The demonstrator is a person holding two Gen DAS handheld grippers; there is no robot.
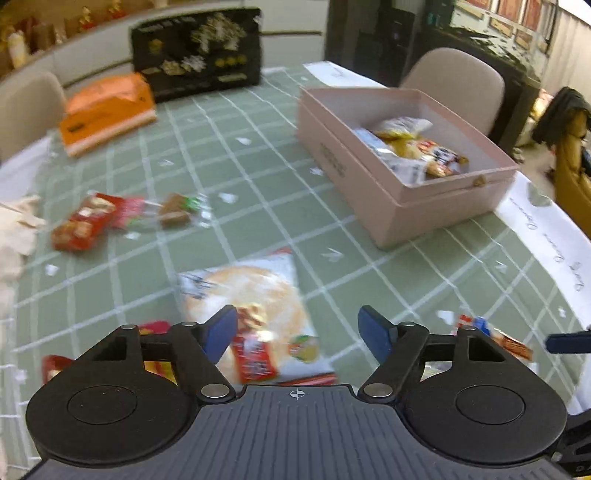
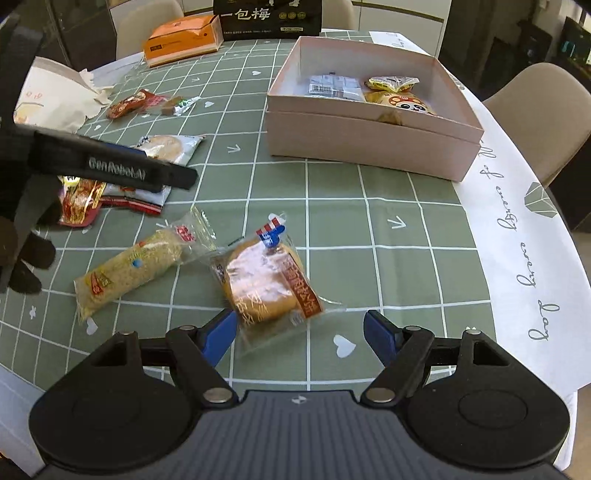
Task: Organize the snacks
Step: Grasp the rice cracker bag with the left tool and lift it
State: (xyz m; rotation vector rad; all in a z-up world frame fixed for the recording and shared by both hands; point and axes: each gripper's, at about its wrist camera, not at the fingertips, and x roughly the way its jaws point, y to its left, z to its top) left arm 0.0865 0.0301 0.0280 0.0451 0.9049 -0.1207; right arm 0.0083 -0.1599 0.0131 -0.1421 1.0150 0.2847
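Note:
A pink open box (image 2: 369,142) (image 1: 384,195) stands on the green checked tablecloth with several snack packs inside. My right gripper (image 2: 301,332) is open and empty, just short of a wrapped bun (image 2: 266,284). A long rice-bar pack (image 2: 129,271) lies left of the bun. My left gripper (image 1: 298,328) is open and empty above a round rice-cracker pack (image 1: 251,295) (image 2: 166,146). It shows in the right wrist view as a black arm (image 2: 110,166) at the left. Small red snack packs (image 1: 85,221) (image 2: 129,105) lie farther back.
An orange tissue box (image 2: 181,38) (image 1: 107,110) and a black printed box (image 2: 266,18) (image 1: 195,51) stand at the table's far side. Crumpled paper (image 2: 62,96) lies at the left. Beige chairs (image 2: 546,114) surround the table. A white printed runner (image 2: 517,240) covers the right edge.

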